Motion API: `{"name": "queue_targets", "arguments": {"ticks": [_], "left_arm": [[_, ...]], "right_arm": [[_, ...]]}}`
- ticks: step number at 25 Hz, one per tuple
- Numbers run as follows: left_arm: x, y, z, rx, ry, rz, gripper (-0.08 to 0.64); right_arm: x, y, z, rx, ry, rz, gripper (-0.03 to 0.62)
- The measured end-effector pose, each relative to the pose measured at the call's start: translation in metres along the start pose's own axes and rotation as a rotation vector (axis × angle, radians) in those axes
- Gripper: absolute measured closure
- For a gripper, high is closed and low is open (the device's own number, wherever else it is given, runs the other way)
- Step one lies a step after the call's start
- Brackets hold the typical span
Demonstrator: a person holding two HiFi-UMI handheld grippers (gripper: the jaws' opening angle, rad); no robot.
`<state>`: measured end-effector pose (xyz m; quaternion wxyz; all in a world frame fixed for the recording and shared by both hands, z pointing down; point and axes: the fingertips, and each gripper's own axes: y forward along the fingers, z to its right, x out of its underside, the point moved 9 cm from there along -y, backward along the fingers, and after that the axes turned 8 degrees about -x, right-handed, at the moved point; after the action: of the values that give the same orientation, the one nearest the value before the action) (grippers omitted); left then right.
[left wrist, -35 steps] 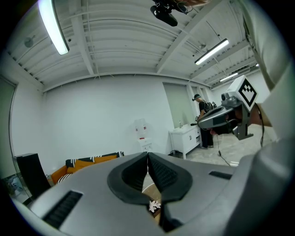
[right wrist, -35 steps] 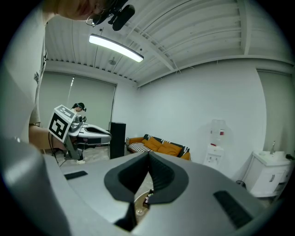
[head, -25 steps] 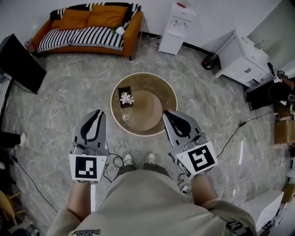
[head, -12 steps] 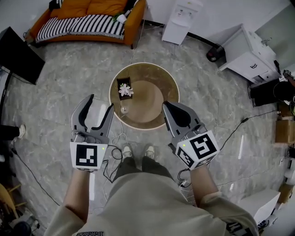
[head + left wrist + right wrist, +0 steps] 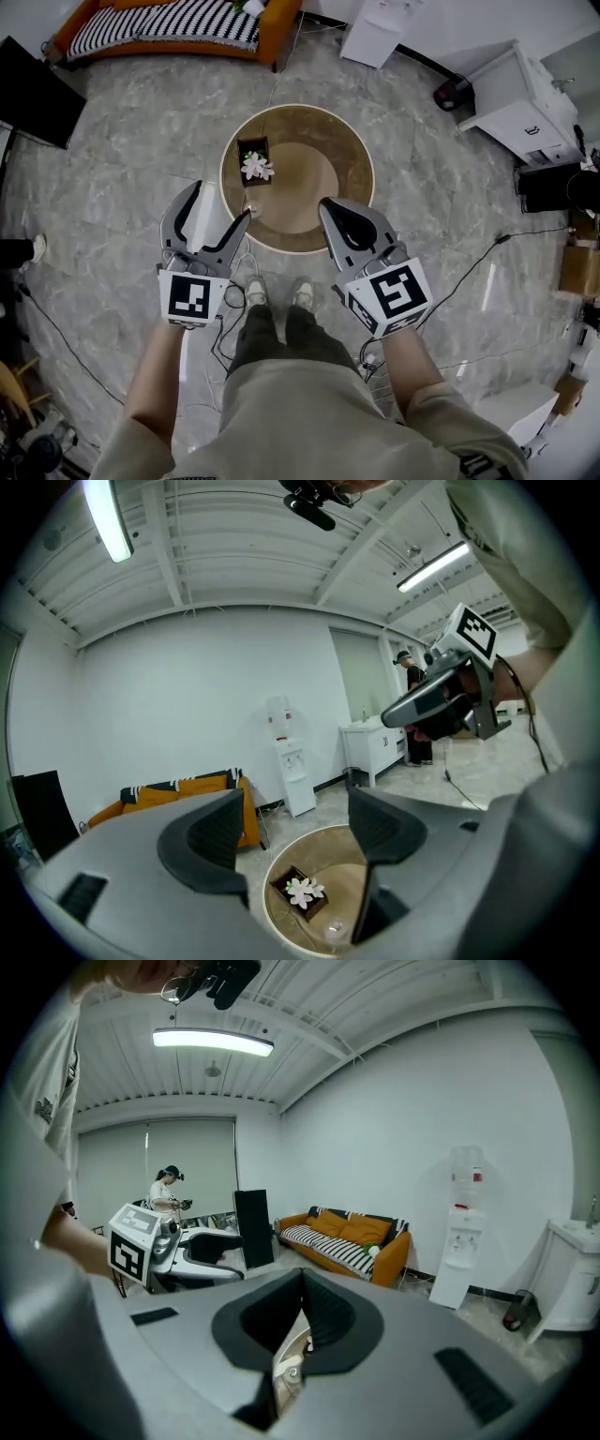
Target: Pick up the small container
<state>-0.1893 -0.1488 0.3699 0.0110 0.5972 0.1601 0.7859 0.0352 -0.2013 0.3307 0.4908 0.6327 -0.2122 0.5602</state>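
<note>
The small clear container [image 5: 251,208] stands on the round wooden table [image 5: 347,159] near its front left edge, and shows low in the left gripper view [image 5: 335,932]. A dark box with a white flower [image 5: 254,165] sits behind it. My left gripper [image 5: 220,200] hovers just left of the container; its jaws are opening, wide apart, with nothing between them [image 5: 298,832]. My right gripper [image 5: 330,203] hangs over the table's front right edge, shut and empty [image 5: 302,1321].
An orange sofa with a striped cover [image 5: 159,23] and a white water dispenser [image 5: 380,19] stand by the far wall. A white cabinet [image 5: 520,94] is at the right, a black screen [image 5: 33,94] at the left. Cables [image 5: 234,309] lie by my feet.
My left gripper's jaws went from shut to wide open. Both grippers moved forward toward the table, and the table now sits nearer in the head view.
</note>
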Motion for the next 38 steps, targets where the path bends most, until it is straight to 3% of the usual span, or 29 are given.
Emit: {"name": "queue_targets", "arguments": {"ticks": [7, 13, 20, 31, 38], "left_arm": [[0.066, 0.038, 0.015, 0.071, 0.019, -0.082, 0.221], [0.135, 0.070, 0.022, 0.118, -0.059, -0.181, 0.216], [0.224, 0.112, 0.038, 0.162, -0.081, -0.285, 0.210], [0.341, 0.174, 0.072, 0.234, -0.054, -0.384, 0.209], [0.398, 0.191, 0.095, 0.233, -0.103, -0.413, 0.206]], "right_arm": [[0.045, 0.042, 0.017, -0.017, 0.047, -0.030, 0.595], [0.088, 0.075, 0.030, 0.008, 0.085, -0.061, 0.595], [0.142, 0.107, 0.041, 0.034, 0.134, -0.097, 0.595], [0.232, 0.157, 0.054, 0.019, 0.178, -0.145, 0.595], [0.274, 0.172, 0.056, 0.003, 0.201, -0.182, 0.595]]}}
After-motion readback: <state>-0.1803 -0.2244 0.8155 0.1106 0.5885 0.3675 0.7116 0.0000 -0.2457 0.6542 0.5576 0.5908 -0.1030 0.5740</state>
